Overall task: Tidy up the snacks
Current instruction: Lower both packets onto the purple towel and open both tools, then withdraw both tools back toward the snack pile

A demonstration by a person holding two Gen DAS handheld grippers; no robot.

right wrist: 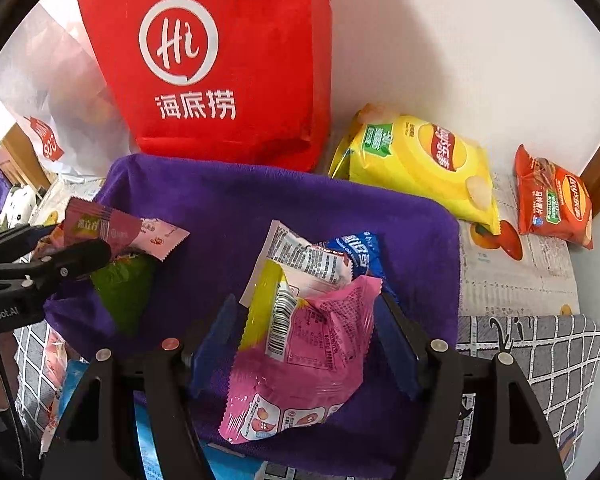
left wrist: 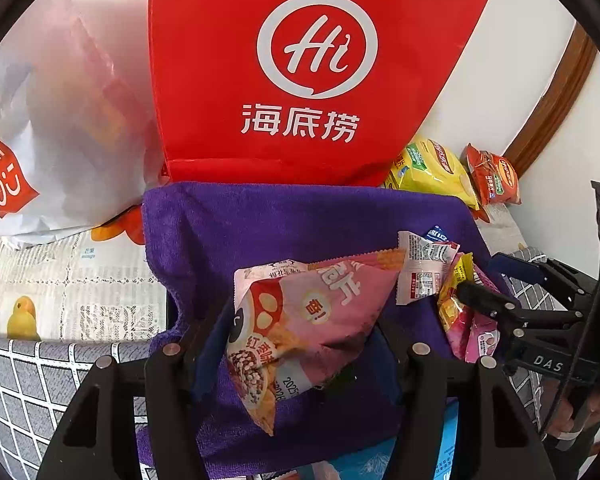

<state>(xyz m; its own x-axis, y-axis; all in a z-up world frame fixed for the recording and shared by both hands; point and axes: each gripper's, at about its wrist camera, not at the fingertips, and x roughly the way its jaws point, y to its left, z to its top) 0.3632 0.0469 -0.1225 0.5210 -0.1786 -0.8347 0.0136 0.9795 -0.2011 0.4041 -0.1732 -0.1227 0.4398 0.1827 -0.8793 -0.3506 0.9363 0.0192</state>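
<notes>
Left tongs (left wrist: pixel 300 328) are clamped on a pink snack packet (left wrist: pixel 300 312), held above the purple cloth (left wrist: pixel 228 224). Right tongs (right wrist: pixel 306 332) are clamped on a pink-and-yellow snack packet (right wrist: pixel 308 344) above the same cloth, with a blue-and-white packet (right wrist: pixel 320 256) bunched against its far side. A red bag (right wrist: pixel 220 60) stands at the cloth's far edge, a white plastic bag (left wrist: pixel 52 120) to its left. To the right, on the patterned covering (right wrist: pixel 520 272), lie a yellow crisp bag (right wrist: pixel 416 160) and, well apart, a small red crisp bag (right wrist: pixel 556 200).
</notes>
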